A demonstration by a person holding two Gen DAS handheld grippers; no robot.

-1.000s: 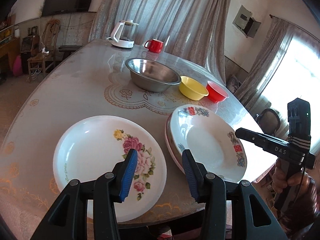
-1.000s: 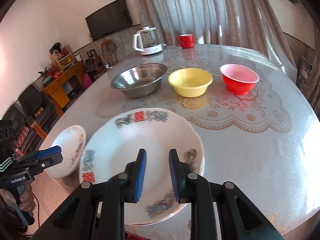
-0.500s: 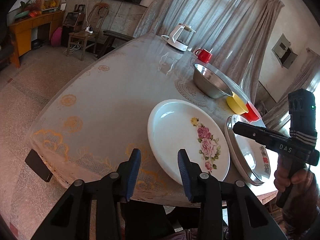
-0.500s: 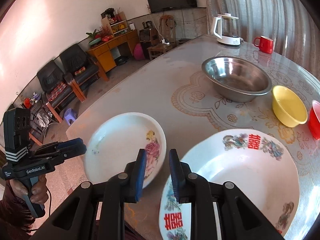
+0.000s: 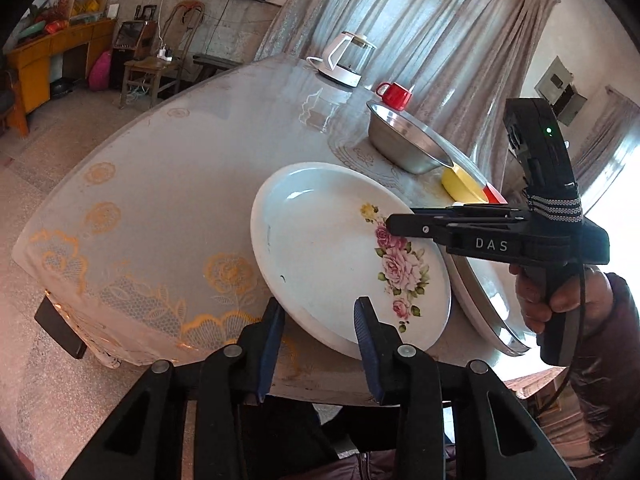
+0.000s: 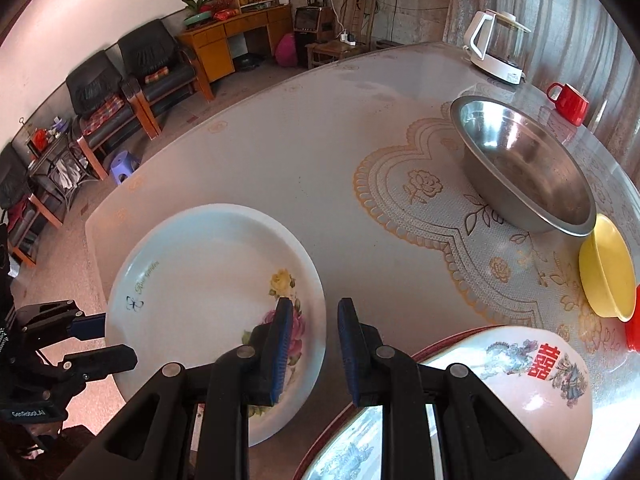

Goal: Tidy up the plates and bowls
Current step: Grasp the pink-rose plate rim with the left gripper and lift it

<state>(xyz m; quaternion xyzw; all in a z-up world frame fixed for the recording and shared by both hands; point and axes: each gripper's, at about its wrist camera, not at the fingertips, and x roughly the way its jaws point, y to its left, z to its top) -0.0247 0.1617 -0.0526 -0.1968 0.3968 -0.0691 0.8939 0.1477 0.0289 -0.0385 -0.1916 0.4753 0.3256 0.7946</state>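
While both tongs hover at near edge of bench (image 6: 280, 152), rose plate (image 5: 340, 248) lies flat there, just beside double-happiness plate (image 6: 532, 364). Left tongs (image 5: 318, 328): jaws apart, straddling rose plate rim, no clamp. Right tongs (image 6: 310, 332): jaws apart above same plate. Steel bowl (image 6: 524, 168), yellow bowl (image 6: 606, 272) farther back.

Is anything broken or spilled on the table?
Nothing looks broken or spilled. The only odd spot: the rose plate sits right at the table edge, its near rim seeming to stick out past it. The steel bowl, yellow bowl and red mug stand upright.
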